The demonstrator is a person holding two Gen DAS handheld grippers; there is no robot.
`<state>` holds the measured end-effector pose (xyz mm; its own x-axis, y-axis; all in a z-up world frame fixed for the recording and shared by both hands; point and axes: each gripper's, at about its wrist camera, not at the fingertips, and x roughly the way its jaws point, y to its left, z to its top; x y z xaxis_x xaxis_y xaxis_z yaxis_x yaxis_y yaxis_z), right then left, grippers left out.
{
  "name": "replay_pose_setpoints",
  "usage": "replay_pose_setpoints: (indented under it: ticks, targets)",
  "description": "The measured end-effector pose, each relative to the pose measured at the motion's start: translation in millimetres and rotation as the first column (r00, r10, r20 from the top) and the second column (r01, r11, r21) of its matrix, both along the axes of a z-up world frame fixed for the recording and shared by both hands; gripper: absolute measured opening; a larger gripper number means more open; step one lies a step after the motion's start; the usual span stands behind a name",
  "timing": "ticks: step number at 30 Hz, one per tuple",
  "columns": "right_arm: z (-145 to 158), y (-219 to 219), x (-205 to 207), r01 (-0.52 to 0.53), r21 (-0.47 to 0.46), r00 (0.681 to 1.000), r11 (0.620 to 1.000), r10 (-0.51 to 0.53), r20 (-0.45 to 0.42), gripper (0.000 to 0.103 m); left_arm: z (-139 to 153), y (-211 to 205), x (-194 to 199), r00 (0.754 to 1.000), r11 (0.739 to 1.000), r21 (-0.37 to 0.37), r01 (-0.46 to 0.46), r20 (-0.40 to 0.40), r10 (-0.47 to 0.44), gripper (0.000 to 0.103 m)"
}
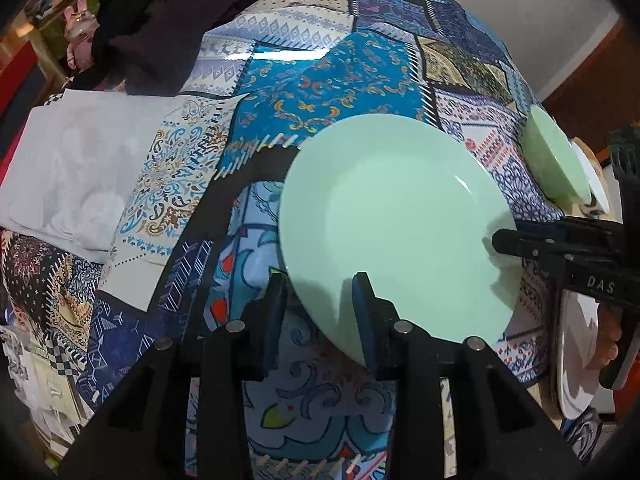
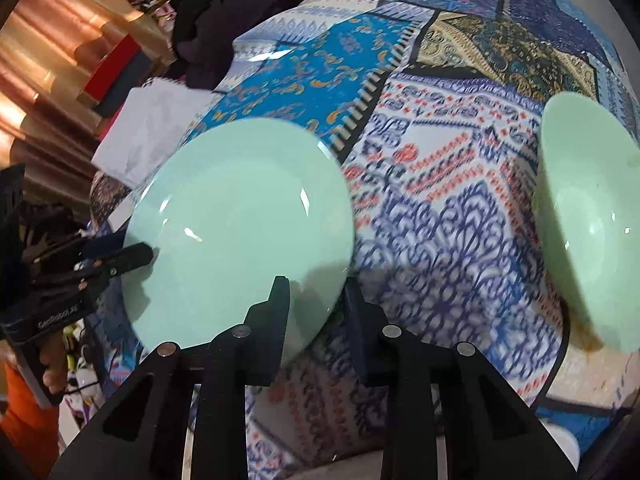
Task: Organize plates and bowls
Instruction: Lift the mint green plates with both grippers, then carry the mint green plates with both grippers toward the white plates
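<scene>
Both your tongs, left [image 1: 320, 304] and right [image 2: 314, 308], straddle one green plate's [image 1: 396, 216] rim, jaws narrowly parted; plate mid-desk [image 2: 440, 184]. One green bowl [image 2: 584, 216] at 3 o'clock.

A patchwork tablecloth [image 1: 320, 80] in blues, creams and orange covers the table. On its far left part lies a folded white cloth [image 1: 76, 168]. Just beyond that cloth sits a heap of dark clothing [image 1: 160, 28]. Past the tablecloth's left edge hangs a copper-coloured curtain [image 2: 52, 40].
</scene>
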<state>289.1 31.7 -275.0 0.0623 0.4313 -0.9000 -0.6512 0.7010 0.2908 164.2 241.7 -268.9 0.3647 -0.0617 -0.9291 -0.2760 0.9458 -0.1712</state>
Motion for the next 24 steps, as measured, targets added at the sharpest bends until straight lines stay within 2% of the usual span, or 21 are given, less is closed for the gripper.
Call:
replay_pose_setpoints:
  ticks: [5,11,24]
  targets:
    - [-4.8,9.2,16.3,0.016,0.0,1.0,1.0,-0.016,-0.024,0.024,-6.2,6.4,12.0,1.0,1.0,-0.02,0.001,0.002,-0.001,0.034]
    - [-6.4,26.4,15.4,-0.003,-0.02,1.0,1.0,0.003,0.015,0.025,-7.7,5.9,20.2,1.0,1.0,-0.021,0.011,0.022,-0.011,0.034]
    - [14.1,11.1,5.0,0.022,0.03,0.998,0.999,-0.024,0.065,0.023,11.5,2.4,8.0,0.998,0.998,-0.054,-0.037,0.056,0.04,0.034]
